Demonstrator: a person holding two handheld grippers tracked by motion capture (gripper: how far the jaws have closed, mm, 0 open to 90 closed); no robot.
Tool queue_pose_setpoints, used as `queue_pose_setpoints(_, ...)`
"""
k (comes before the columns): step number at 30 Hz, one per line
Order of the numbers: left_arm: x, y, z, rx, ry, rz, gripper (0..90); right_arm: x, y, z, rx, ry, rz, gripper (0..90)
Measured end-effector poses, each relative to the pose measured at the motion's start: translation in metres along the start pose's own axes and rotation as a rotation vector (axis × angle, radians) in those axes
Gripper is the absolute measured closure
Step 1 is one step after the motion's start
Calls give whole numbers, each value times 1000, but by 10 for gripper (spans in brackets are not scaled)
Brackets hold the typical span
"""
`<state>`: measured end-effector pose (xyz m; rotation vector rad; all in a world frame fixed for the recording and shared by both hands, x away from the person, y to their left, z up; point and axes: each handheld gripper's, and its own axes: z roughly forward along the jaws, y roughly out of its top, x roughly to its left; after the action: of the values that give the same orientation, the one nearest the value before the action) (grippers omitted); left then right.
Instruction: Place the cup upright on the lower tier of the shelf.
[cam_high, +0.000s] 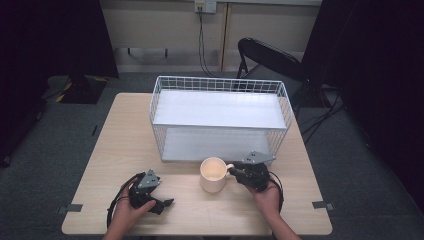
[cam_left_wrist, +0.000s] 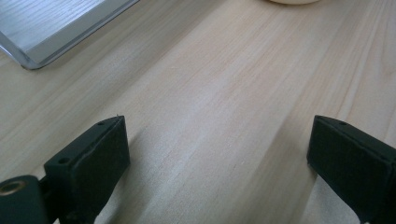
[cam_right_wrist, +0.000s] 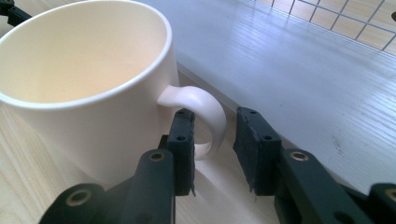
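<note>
High view: wire basket (cam_high: 220, 85) on counter (cam_high: 115, 145), two white shelves inside, bare. Cream mug (cam_high: 212, 175) upright before it, nothing inside, handle toward right hand-held gripper (cam_high: 235, 173).

Left gripper view: left hand-held gripper (cam_left_wrist: 217, 149) wide open over bare wood, holding nothing.

Right gripper view: glossy mug (cam_right_wrist: 88, 88); jaws straddling handle, narrowly apart, not pressing.

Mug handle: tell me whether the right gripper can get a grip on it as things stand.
Probably yes. The right gripper already straddles the mug handle, one jaw through the loop and one outside. There still seems to be a gap on the outer side, and nothing blocks them from closing. The wire rack stands behind, apart.
</note>
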<state>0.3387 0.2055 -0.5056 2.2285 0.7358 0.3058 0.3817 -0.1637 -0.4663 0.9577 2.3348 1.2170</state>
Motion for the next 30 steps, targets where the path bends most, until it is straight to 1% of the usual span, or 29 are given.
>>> queue_pose_setpoints(10,0,0,0,0,0,0,52,3,0,4,3,5,4,708)
queue_pose_setpoints(12,0,0,0,0,0,0,52,3,0,4,2,-1,-5,709)
queue_pose_setpoints(17,0,0,0,0,0,0,52,4,1,4,-4,1,2,727)
queue_pose_setpoints(20,0,0,0,0,0,0,52,3,1,3,-7,-4,5,769)
queue_pose_setpoints(24,0,0,0,0,0,0,51,2,0,3,-17,0,29,778)
queue_pose_setpoints(26,0,0,0,0,0,0,51,2,-1,3,-19,-2,31,782)
queue_pose_setpoints(27,0,0,0,0,0,0,52,3,-1,3,-23,-10,22,793)
queue_pose_setpoints(30,0,0,0,0,0,0,51,4,-1,2,-32,-14,27,804)
